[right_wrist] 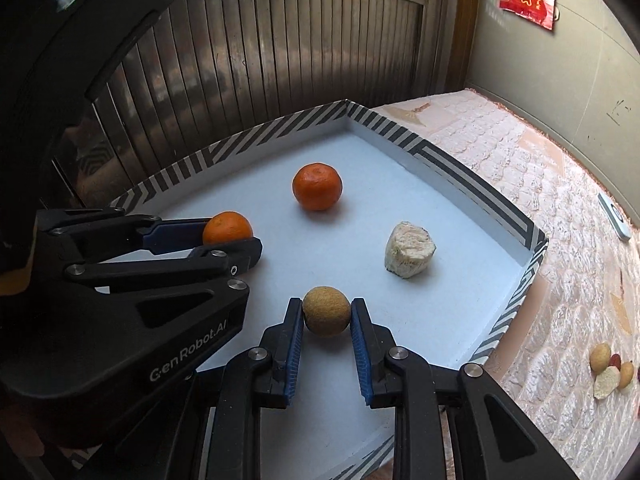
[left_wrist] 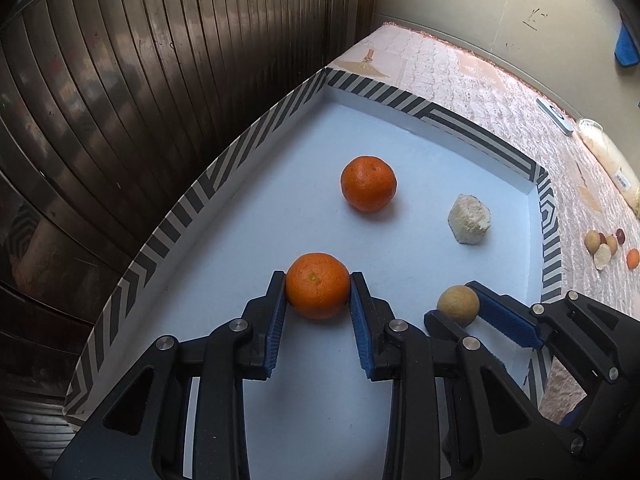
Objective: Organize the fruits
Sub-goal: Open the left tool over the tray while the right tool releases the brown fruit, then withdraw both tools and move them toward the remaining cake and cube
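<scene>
A shallow white box with a black-and-white striped rim (left_wrist: 224, 168) (right_wrist: 472, 184) lies on the table. My left gripper (left_wrist: 318, 280) (right_wrist: 230, 238) is shut on an orange (left_wrist: 318, 285) (right_wrist: 227, 227), low over the box floor. My right gripper (right_wrist: 326, 306) (left_wrist: 460, 300) is shut on a small tan round fruit (right_wrist: 326, 311) (left_wrist: 458, 305) just to its right. A second orange (left_wrist: 368, 183) (right_wrist: 317, 186) and a pale rough chunk of fruit (left_wrist: 469, 219) (right_wrist: 409, 255) rest on the box floor farther in.
A pink textured cloth (left_wrist: 460, 76) (right_wrist: 520, 184) covers the table. Several loose small fruits (left_wrist: 608, 246) (right_wrist: 608, 364) lie on it at the right. A phone-like device (left_wrist: 554, 114) (right_wrist: 614, 216) and a pale plastic bottle (left_wrist: 608, 156) lie near the wall. A slatted metal door (left_wrist: 140, 80) stands behind the box.
</scene>
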### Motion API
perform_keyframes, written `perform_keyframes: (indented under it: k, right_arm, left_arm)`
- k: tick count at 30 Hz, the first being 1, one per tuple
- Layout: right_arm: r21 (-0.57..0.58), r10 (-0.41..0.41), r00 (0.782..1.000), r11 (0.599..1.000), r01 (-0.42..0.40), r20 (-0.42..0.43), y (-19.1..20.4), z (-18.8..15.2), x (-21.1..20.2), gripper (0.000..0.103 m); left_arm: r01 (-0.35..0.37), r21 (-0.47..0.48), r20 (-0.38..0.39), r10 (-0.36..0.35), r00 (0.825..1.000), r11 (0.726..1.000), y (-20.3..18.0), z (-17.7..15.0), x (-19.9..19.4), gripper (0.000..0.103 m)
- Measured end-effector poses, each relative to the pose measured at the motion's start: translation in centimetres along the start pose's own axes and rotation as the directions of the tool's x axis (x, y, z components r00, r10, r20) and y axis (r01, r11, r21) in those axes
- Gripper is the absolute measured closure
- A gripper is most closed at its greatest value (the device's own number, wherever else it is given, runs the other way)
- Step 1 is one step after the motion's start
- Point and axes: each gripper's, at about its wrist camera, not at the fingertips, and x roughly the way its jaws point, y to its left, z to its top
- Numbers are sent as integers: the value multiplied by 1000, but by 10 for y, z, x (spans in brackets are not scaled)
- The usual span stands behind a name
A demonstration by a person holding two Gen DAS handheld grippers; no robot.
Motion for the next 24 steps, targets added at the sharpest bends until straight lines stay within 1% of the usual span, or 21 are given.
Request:
perform_keyframes:
  k: [4,5,6,7,8,10,11,13,16,20,24]
  right_arm:
    - [-4,-11,1000,1000,11,-1,1,3,5,80]
    - [-8,-16,1000,1000,16,-2,2,3,5,78]
    - [-11,-22,1000,1000,22,-1,3,2,5,77]
    - [-13,-27,1000,1000,27,2,3,2,3,74]
    - [-13,-33,999,999,33,8,4,2,1,74]
    - [-8,-45,999,999,45,26,3,1,-7,71]
    - [-2,-50,998,999,50,36,2,0,-11,67]
    - [15,-63,996,998,62,56,-1,-1,-19,63]
    - [53,-94,992,995,89,88,-10,-5,-35,63]
    - [116,-167,978,981,153,125,-32,-15,-61,61]
    - [215,-262,957,949,230,129,-66,-35,-87,58]
  left_arm:
    - [4,-6,-6,-4,1000,1000,2,-1,1,70]
    - [2,-7,-8,-2,1000,1000,2,-1,1,63]
    - [5,-10,-9,-5,1000,1000,3,-1,0,58]
    - [9,-17,-5,-9,1000,1000,5,-1,0,50]
    - [11,-25,1,-11,1000,1000,6,-1,-2,47]
    - [5,-34,21,-4,1000,999,6,-1,-7,47]
    - [0,-33,28,0,1000,999,6,0,-9,45]
    - [0,-34,40,1,999,999,4,0,-13,45]
    - [5,-33,62,-3,998,999,-2,-1,-20,45]
    - [41,-16,92,-39,995,999,-19,1,-32,44]
    - [98,26,115,-100,988,995,-51,6,-43,44]
